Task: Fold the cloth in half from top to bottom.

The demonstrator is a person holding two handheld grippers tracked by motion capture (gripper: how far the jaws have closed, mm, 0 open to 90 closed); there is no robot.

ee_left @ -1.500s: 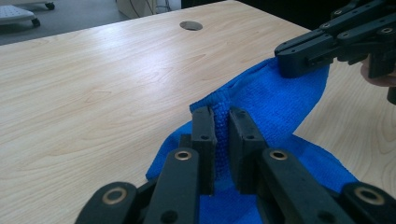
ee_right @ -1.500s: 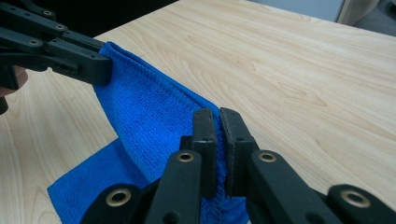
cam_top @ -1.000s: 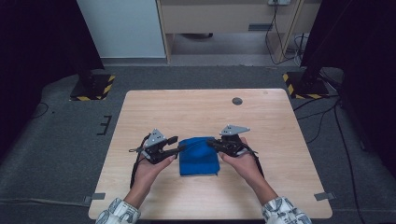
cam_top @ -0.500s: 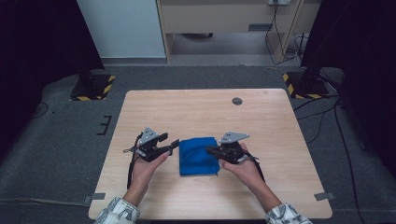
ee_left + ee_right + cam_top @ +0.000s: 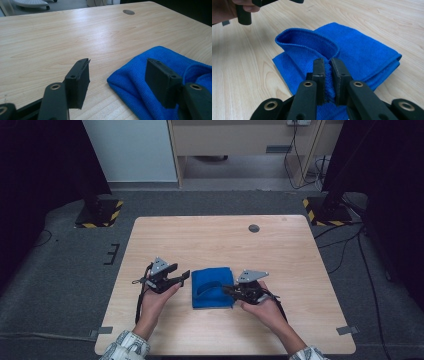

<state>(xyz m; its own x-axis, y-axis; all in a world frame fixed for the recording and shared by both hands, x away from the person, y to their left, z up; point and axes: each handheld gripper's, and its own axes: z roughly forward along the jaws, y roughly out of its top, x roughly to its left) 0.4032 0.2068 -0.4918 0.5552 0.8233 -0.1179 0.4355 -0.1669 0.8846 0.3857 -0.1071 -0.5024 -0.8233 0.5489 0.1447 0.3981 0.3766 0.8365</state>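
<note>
In the high view, a folded blue cloth (image 5: 212, 287) lay on the wooden table (image 5: 210, 237), nearer the table's near edge than its far one and roughly midway between the left and right edges. The left gripper (image 5: 181, 278) sat just off the cloth's left edge, held in the person's left hand (image 5: 157, 292), its jaws spread with nothing between them; they had just been opening. The right gripper (image 5: 227, 290) met the cloth's right edge, with the right hand (image 5: 262, 306) behind it toward the near right corner. A small round grommet (image 5: 254, 228) sat well apart, close to the far edge.

In the left gripper view, the two black jaws stood wide apart above bare tabletop. The cloth (image 5: 155, 75) lay beside and partly behind the right-hand jaw, a rounded corner reaching toward the gap, and neither pad pressed on it. The grommet (image 5: 128, 12) showed near the far edge.

In the right gripper view, the jaws were drawn close together, pinching a fold of the cloth (image 5: 362, 53) between the pads. From that pinch a layer curled up into a loose loop over the flat stack. The left gripper (image 5: 244, 15) and fingers of the hand holding it showed at the upper left.
</note>
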